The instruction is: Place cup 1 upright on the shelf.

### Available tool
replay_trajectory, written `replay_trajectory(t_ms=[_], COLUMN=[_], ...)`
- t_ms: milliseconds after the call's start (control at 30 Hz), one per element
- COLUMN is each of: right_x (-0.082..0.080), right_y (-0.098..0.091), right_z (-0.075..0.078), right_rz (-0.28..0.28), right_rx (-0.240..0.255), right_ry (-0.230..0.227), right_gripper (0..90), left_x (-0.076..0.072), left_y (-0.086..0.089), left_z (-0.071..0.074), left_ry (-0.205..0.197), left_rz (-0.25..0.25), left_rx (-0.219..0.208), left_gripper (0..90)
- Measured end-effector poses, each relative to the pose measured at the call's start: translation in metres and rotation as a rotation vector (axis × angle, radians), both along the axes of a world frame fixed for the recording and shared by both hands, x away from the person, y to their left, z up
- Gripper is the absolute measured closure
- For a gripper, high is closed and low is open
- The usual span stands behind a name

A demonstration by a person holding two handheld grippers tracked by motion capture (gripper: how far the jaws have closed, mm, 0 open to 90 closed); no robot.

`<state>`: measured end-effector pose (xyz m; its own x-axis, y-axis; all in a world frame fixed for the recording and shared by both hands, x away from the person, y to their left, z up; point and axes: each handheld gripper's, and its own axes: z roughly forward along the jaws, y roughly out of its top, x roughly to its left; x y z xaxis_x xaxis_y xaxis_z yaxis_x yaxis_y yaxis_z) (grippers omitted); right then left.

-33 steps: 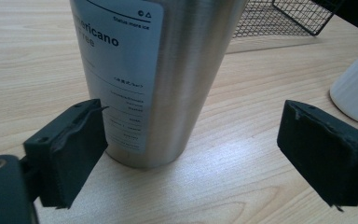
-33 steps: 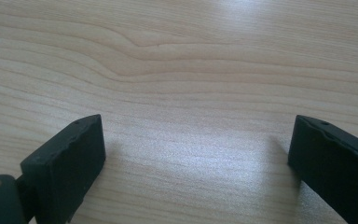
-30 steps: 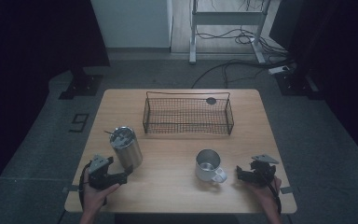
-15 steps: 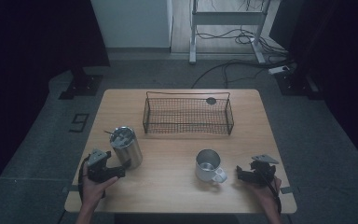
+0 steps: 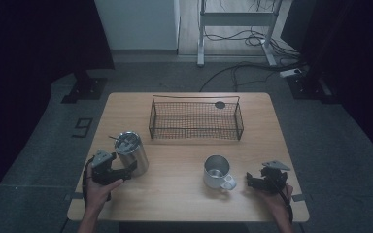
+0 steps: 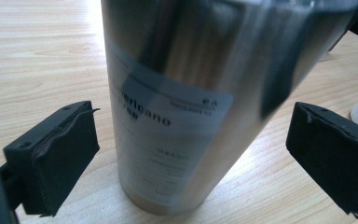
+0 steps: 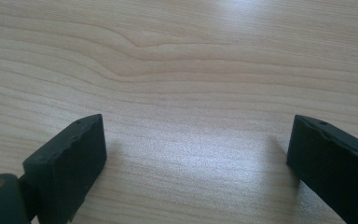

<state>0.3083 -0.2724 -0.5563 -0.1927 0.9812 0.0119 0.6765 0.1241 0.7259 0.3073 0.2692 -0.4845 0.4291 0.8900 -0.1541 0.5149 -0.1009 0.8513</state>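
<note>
A steel tumbler point(image 5: 132, 154) with a white printed label stands upright at the table's front left. My left gripper point(image 5: 130, 169) reaches in from its left, jaws on either side of its lower part. In the left gripper view the tumbler point(image 6: 177, 116) rises between the black pads point(image 6: 60, 149), with a gap on each side. The left gripper point(image 6: 191, 149) has just been opening and grips nothing. A steel mug point(image 5: 216, 171) with a white handle stands front right. To the right of the mug, my right gripper point(image 5: 249, 180) is open over bare wood point(image 7: 186, 84), nothing between its fingers point(image 7: 70, 158).
A black wire basket point(image 5: 194, 127) stands across the far middle of the wooden table point(image 5: 175, 199), with a small dark disc point(image 5: 220, 104) behind its right end. A person's hands hold both grippers at the front edge. A dark floor with cables lies beyond.
My left gripper has moved a little away from the person and up beside the tumbler, and its jaws have spread wider. The right gripper, mug and basket have kept still.
</note>
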Motion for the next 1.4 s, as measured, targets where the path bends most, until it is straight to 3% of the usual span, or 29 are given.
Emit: replay_trajectory(t_ms=[767, 1067, 1400], right_x=[0.000, 0.000, 0.000], right_y=[0.000, 0.000, 0.000], right_z=[0.000, 0.000, 0.000], right_rz=[-0.003, -0.002, -0.002], right_rx=[0.001, 0.001, 0.003], right_ry=[-0.001, -0.001, 0.000], right_gripper=[5.1, 5.2, 5.2], left_x=[0.023, 0.031, 0.038], left_y=[-0.017, -0.021, -0.029], left_z=[0.006, 0.001, -0.005], left_ry=[-0.029, -0.053, -0.067], left_rz=[0.012, 0.015, 0.042], left_rx=[0.025, 0.031, 0.064], left_gripper=[0.1, 0.0, 1.4])
